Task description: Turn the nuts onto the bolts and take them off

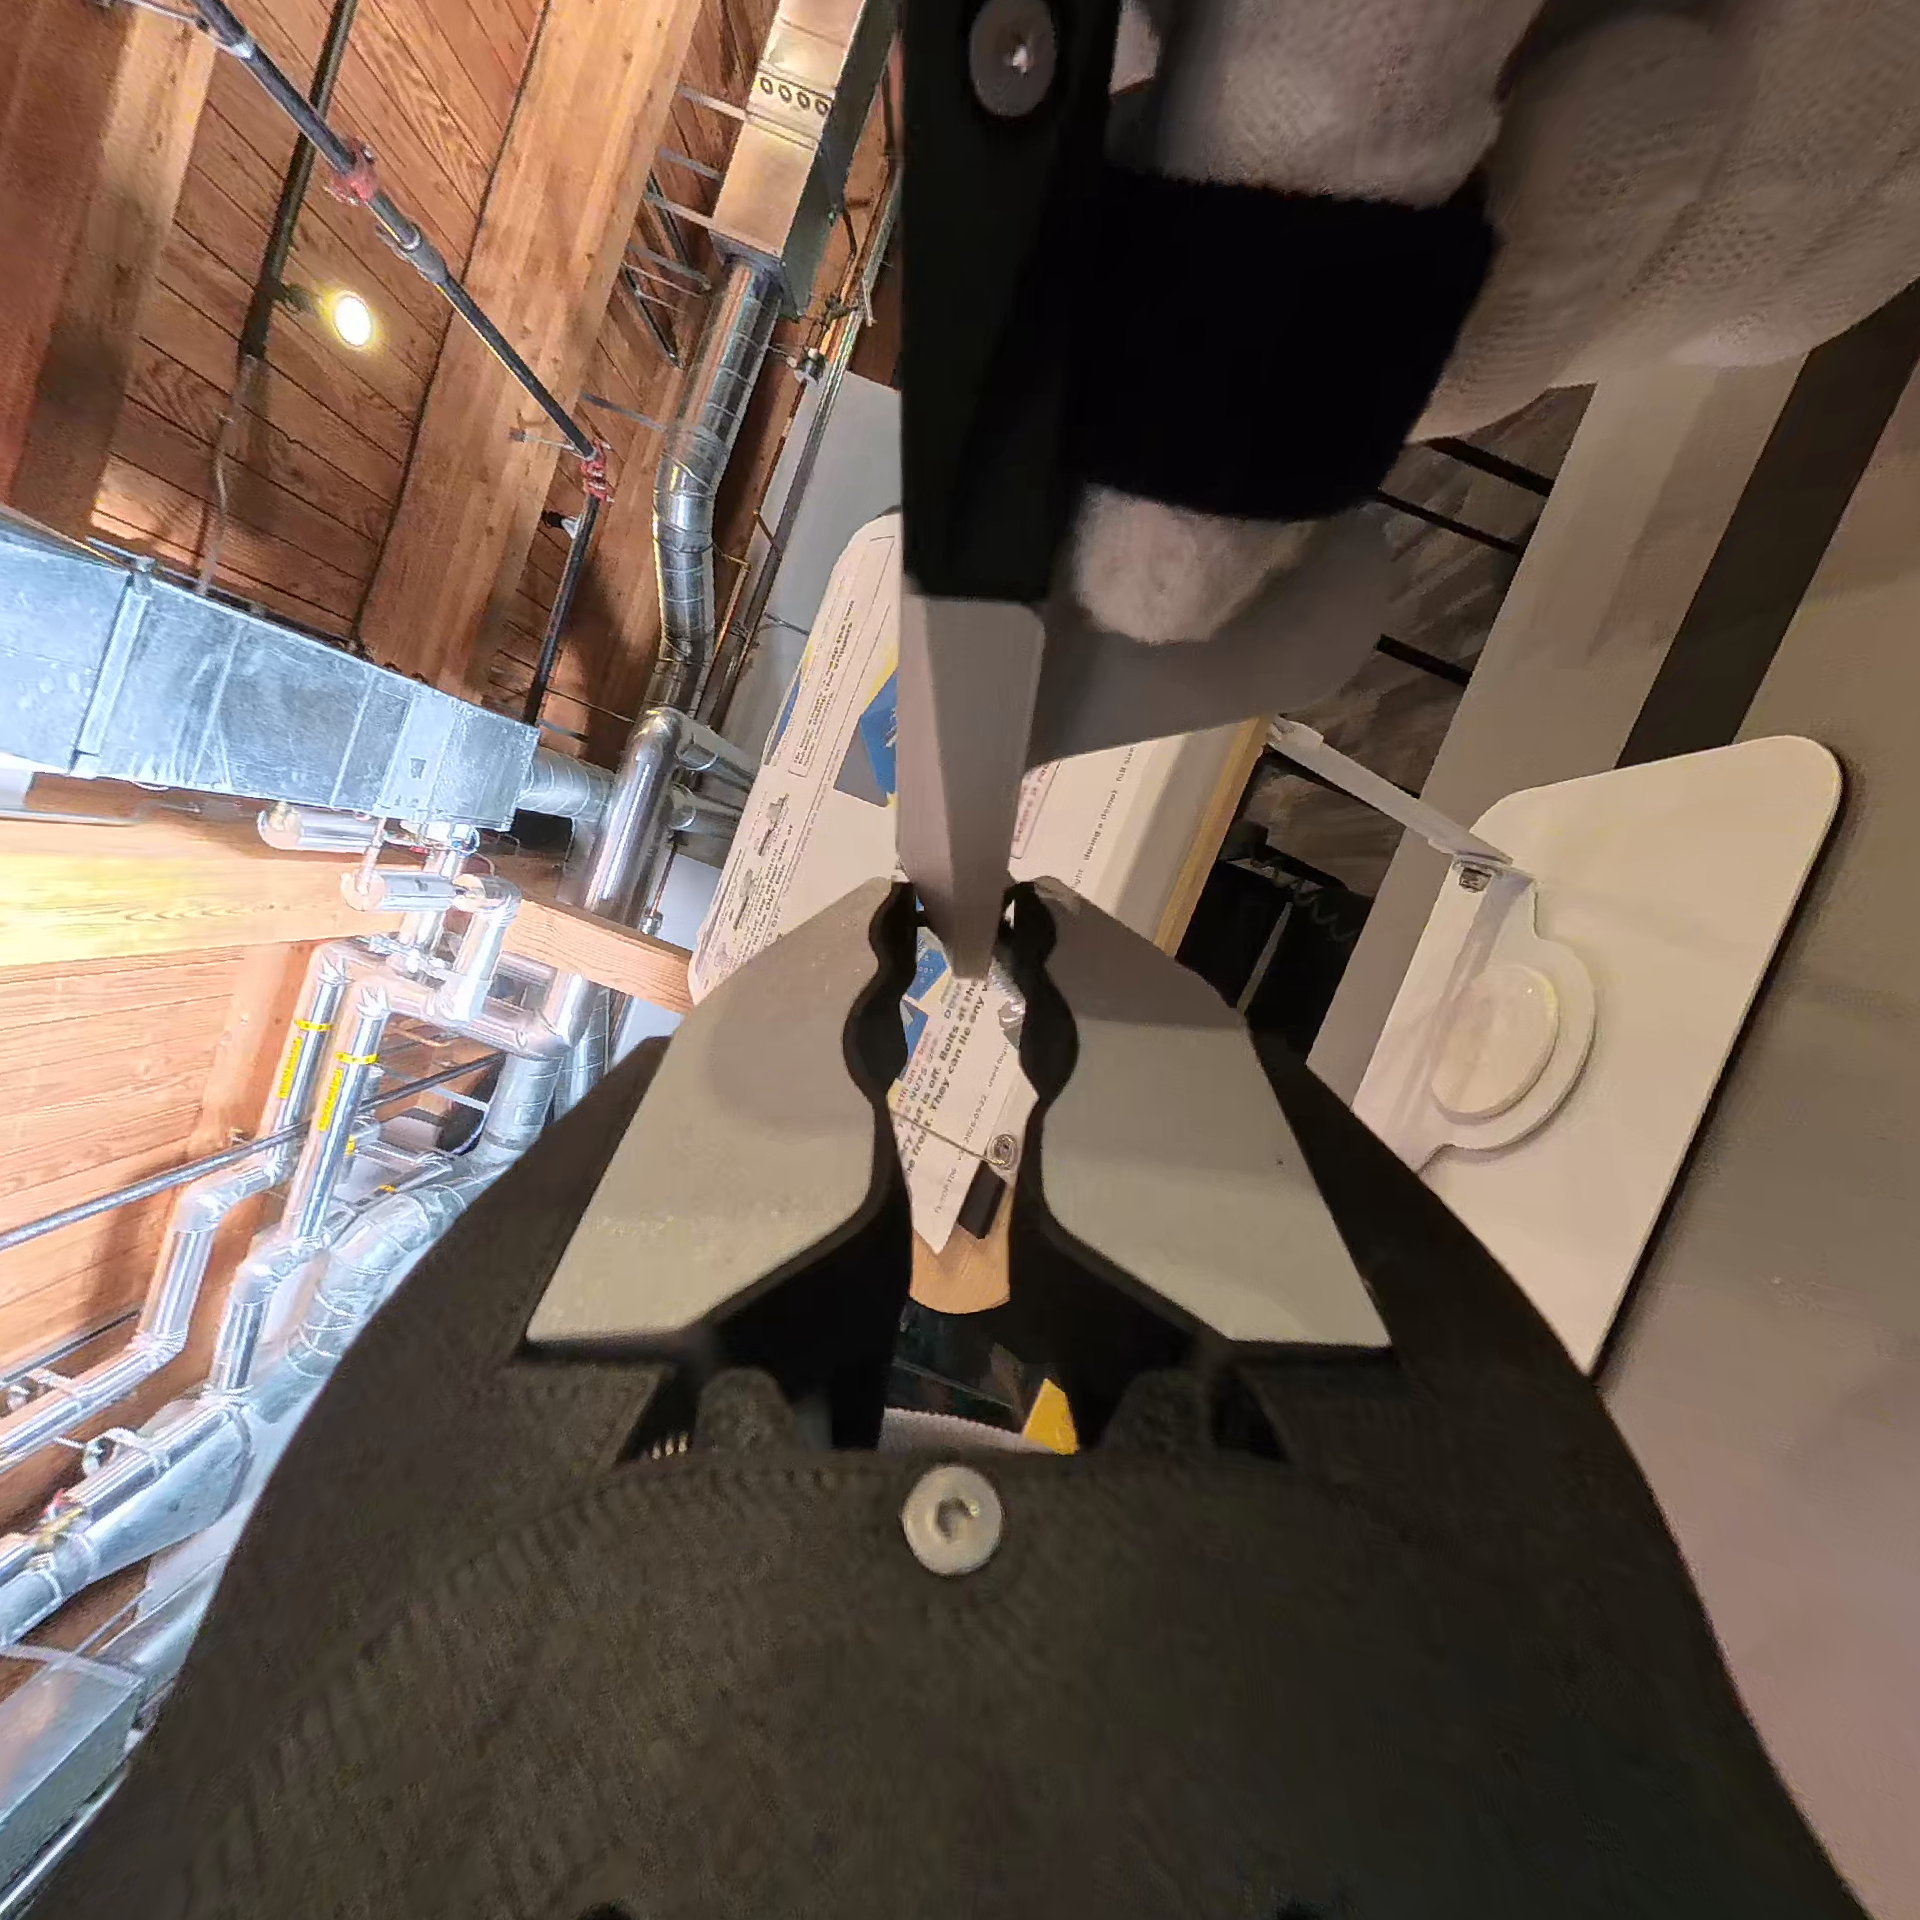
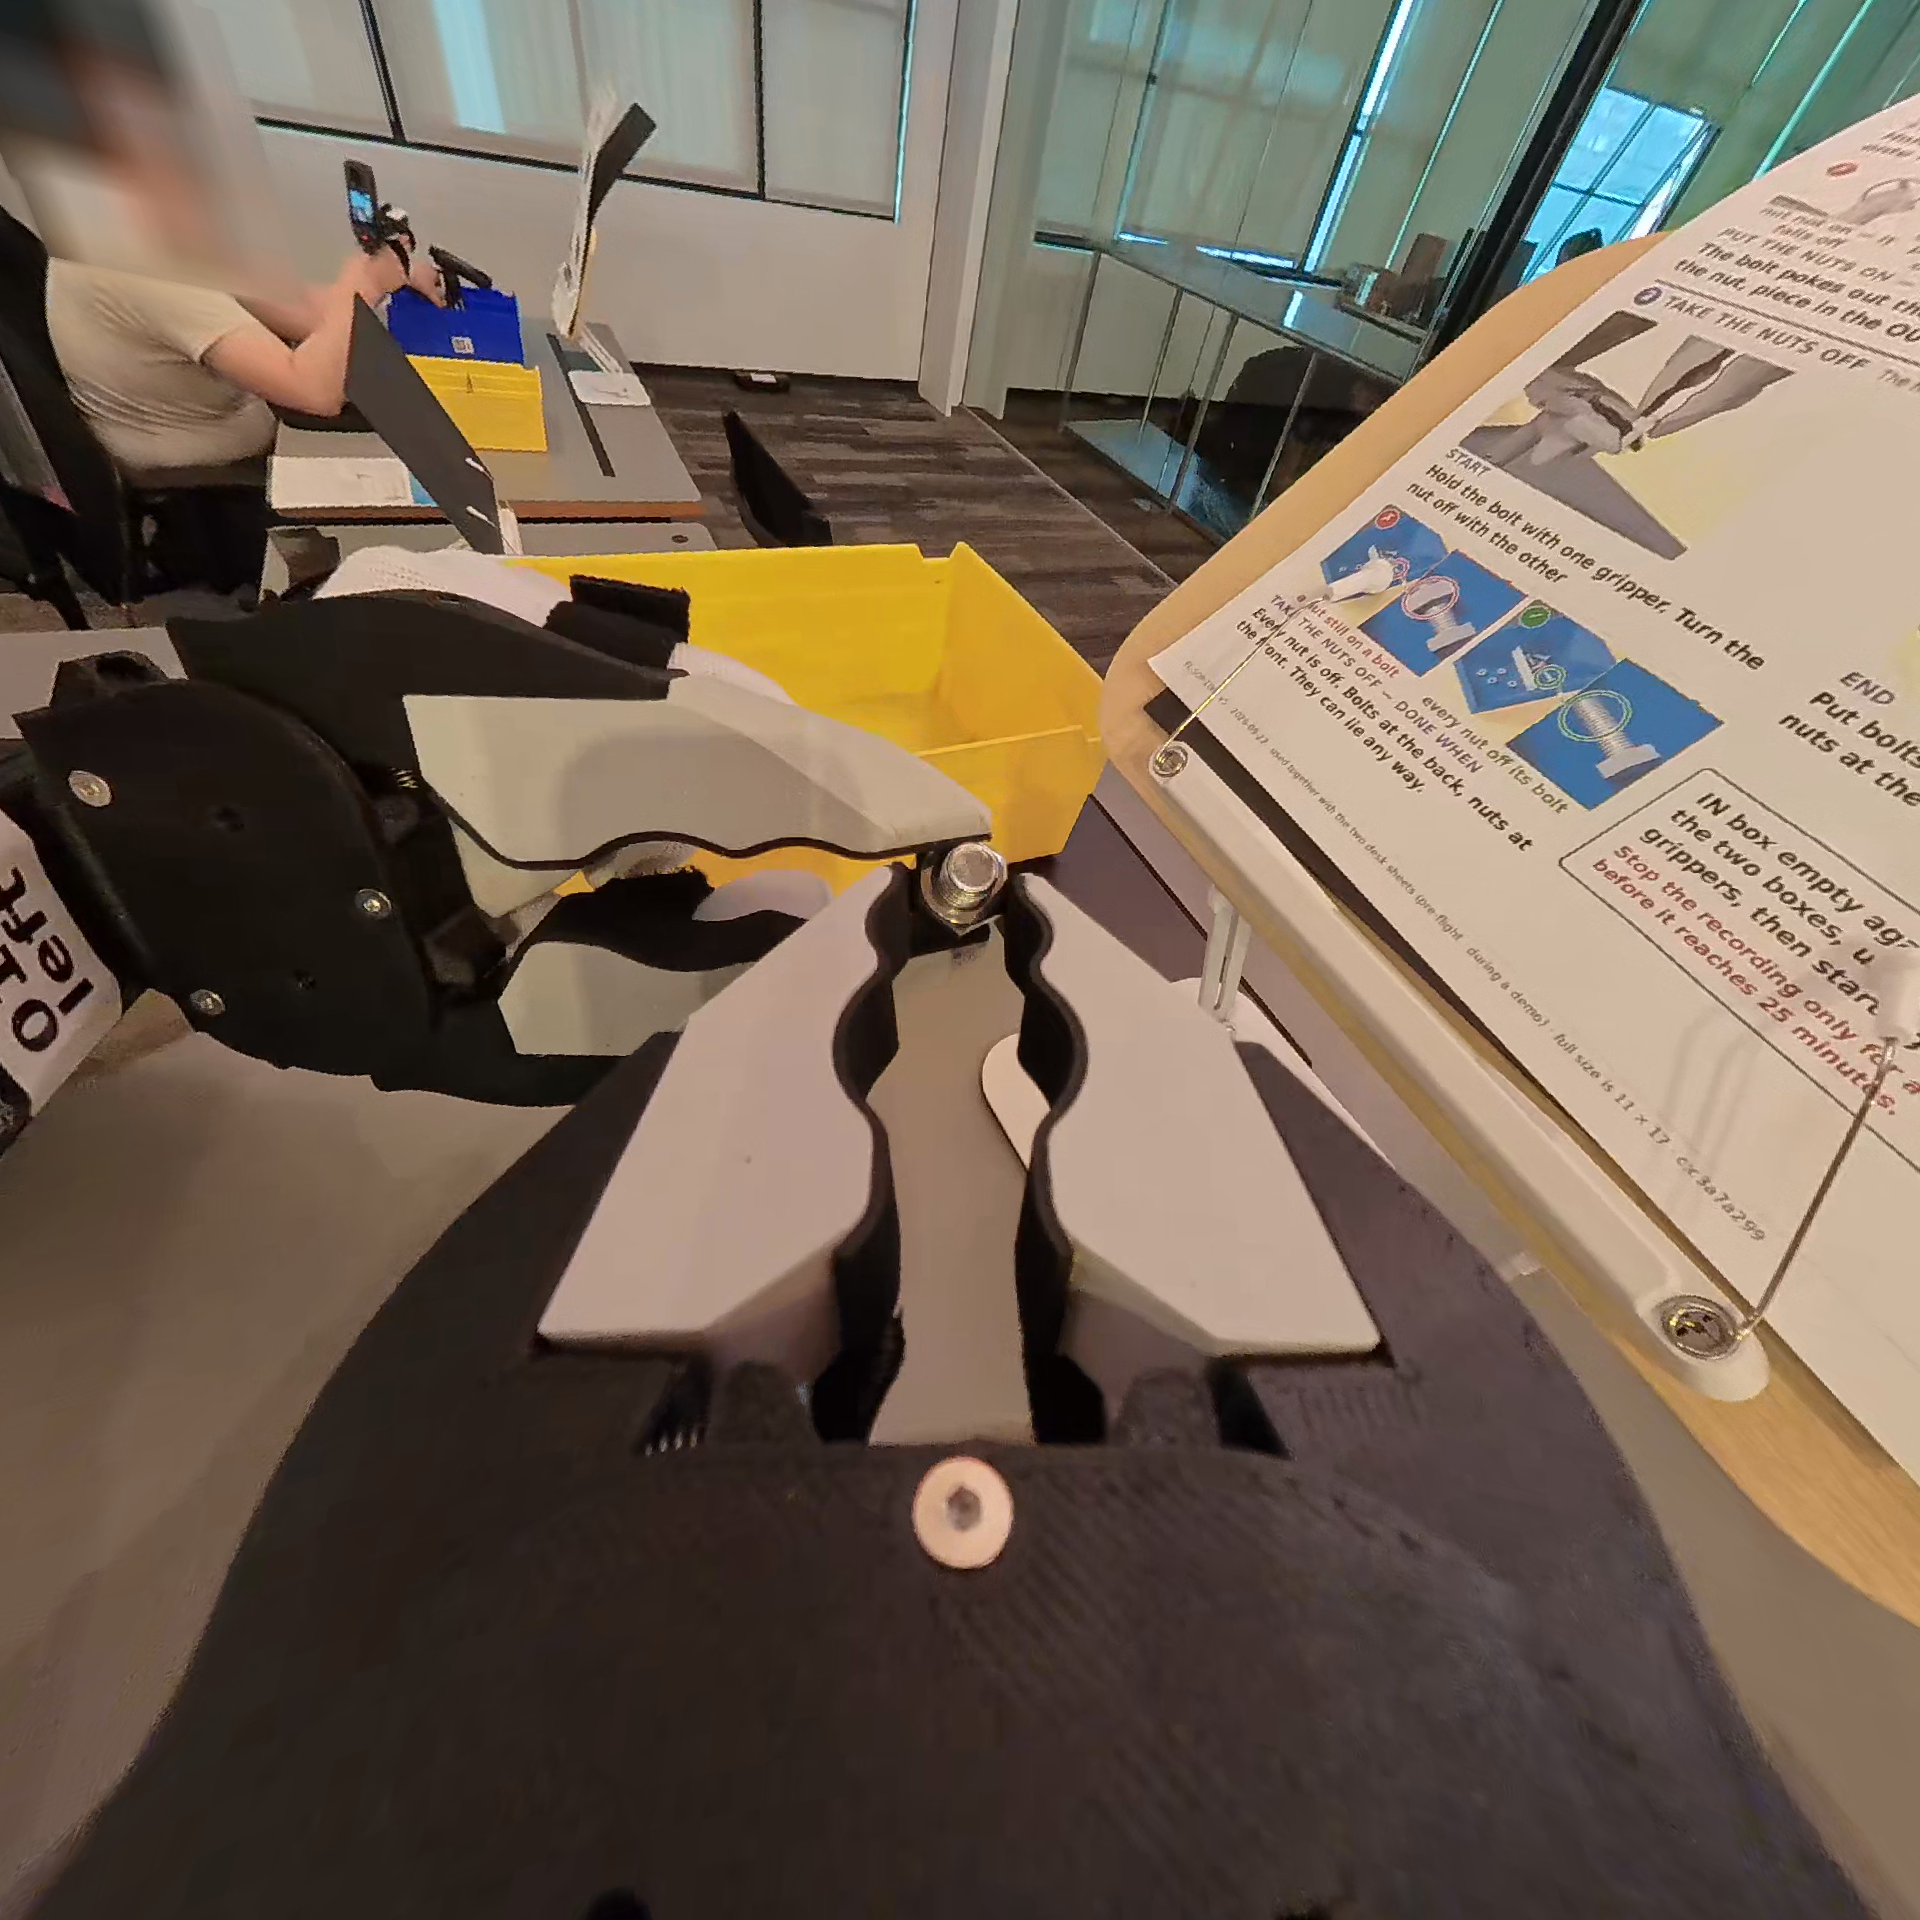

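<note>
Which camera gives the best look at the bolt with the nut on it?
The right wrist view: the bolt and its nut show sharply at the left gripper tip. In the left wrist view the right gripper finger hides them.

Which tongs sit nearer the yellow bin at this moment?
Left, as far as I can tell. The left tongs reach across just in front of the yellow bin. The right tongs come from farther back, only their tips reaching the bolt.

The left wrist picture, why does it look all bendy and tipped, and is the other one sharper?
Left wrist view: wide lens curves the ceiling pipes; lamp glares; the right gripper is blurry. Right wrist view: the bolt is sharp, edges stretched.
</note>
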`<state>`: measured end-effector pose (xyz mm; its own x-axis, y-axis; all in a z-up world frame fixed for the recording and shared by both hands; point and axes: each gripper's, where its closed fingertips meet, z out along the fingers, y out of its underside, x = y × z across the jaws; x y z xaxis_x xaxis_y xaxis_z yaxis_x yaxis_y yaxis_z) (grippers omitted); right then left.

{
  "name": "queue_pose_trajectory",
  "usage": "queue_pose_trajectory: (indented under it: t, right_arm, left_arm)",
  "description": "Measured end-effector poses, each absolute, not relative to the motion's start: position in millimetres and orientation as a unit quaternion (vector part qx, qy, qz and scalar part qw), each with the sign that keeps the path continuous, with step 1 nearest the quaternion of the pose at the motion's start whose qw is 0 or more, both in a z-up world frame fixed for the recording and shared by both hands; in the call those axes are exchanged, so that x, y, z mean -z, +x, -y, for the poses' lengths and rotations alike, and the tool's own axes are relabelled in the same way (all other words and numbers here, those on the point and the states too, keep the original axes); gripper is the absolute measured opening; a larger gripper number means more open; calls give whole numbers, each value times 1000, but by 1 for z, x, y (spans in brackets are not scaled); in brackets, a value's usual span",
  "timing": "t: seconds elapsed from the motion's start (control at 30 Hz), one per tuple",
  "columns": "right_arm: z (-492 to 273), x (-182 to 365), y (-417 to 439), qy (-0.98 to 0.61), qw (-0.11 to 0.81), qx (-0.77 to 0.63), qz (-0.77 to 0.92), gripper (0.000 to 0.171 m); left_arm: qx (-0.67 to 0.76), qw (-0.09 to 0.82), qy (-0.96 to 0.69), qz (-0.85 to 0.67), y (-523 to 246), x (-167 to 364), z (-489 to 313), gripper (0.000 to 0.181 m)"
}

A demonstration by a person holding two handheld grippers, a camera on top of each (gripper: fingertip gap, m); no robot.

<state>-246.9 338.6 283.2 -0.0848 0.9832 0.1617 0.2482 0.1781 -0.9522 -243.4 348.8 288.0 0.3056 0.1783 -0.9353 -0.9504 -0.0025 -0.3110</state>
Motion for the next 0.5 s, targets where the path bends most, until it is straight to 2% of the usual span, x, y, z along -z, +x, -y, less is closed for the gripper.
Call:
queue_pose_trajectory:
  t: [0.07, 0.2, 0.23, 0.37, 0.5]
  right_arm:
    - [-338, -285, -247, -497, 458, -407, 615, 16]
    - [-338, -301, -244, -487, 465, -454, 583, 16]
    - [-340, -304, -241, -484, 469, -457, 580, 16]
    - [-344, -310, -229, -477, 472, -450, 589, 15]
    - [-335, -301, -221, -472, 438, -438, 627, 16]
  left_arm:
    - [-461, 612, -534, -359, -243, -290, -348, 18]
    - [-413, 651, -552, -318, -244, -303, -345, 39]
    - [-385, 657, -573, -305, -246, -304, -345, 50]
    - [-242, 670, -643, -283, -240, -300, -344, 48]
    - [-79, 642, -699, -304, -214, -279, -341, 45]
